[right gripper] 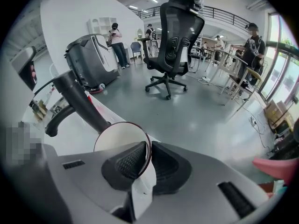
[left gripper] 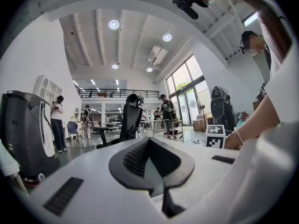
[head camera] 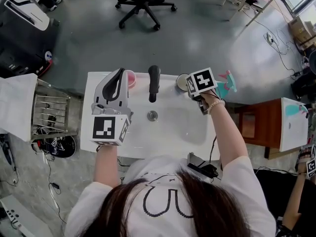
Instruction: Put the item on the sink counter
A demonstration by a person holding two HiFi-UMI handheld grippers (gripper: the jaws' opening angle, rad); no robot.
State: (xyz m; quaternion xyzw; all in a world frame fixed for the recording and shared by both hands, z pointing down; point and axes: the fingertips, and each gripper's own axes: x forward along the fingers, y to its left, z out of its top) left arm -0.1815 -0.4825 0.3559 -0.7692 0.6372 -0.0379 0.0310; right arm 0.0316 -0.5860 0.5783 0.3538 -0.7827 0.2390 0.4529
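Observation:
My right gripper [head camera: 189, 86] [right gripper: 148, 149] is shut on the rim of a round white cup [head camera: 182, 82] [right gripper: 120, 138] with a dark edge. It holds the cup over the back right of the white sink counter [head camera: 98, 90], just right of the black faucet [head camera: 154, 83] [right gripper: 77, 102]. Whether the cup touches the counter I cannot tell. My left gripper [head camera: 120, 73] [left gripper: 149, 143] hovers over the counter's left side, tilted up, shut with nothing between its pads.
A pink cup [head camera: 131, 78] stands at the back of the counter behind the left gripper. A teal spray bottle [head camera: 227, 81] sits at the counter's right end. The basin drain [head camera: 152, 115] lies in the middle. A wire rack [head camera: 49, 113] is to the left, an office chair [head camera: 143, 1] beyond.

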